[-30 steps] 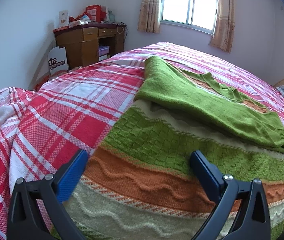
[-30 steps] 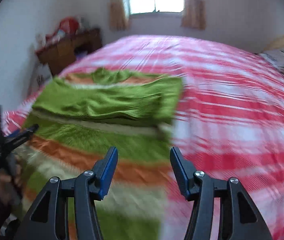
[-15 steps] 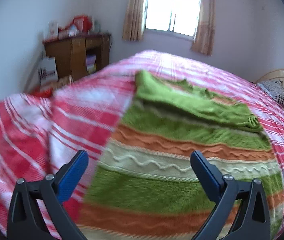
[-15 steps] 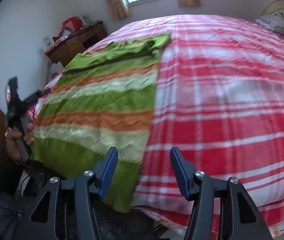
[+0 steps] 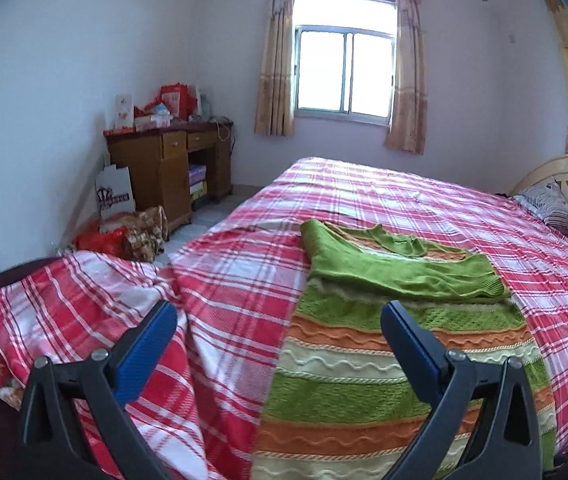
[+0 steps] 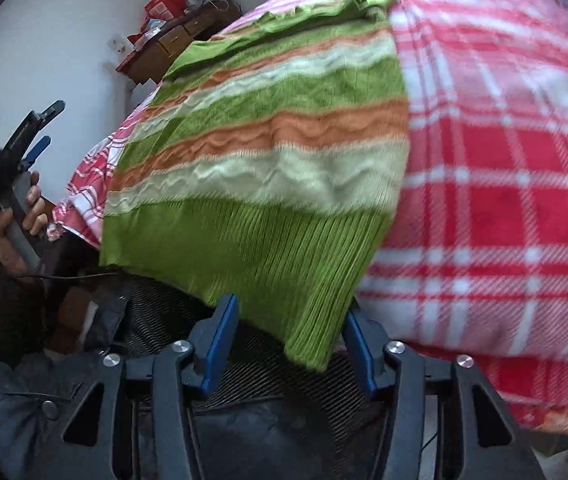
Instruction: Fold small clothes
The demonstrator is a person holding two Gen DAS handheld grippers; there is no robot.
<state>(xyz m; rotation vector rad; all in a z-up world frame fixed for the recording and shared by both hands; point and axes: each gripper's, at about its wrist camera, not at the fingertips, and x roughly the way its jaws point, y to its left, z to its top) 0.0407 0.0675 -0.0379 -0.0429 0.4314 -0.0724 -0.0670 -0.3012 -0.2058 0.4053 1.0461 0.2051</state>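
One bed (image 5: 424, 208) in red-and-white plaid carries one knitted sweater (image 5: 364, 364), striped green, orange and cream, sleeves folded across its chest, hem overhanging the bed's near edge. Left gripper (image 5: 279, 340) gapes wide, empty. Right gripper (image 6: 290, 330), jaws just narrowing, brackets the hem's corner without pinching it.

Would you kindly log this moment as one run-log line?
sweater: flat on bed, sleeves folded in | right gripper: open, closing, at hem corner | left gripper: open, empty

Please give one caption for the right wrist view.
Open right tongs around the ribbed hem corner of a striped sweater on a plaid bed.
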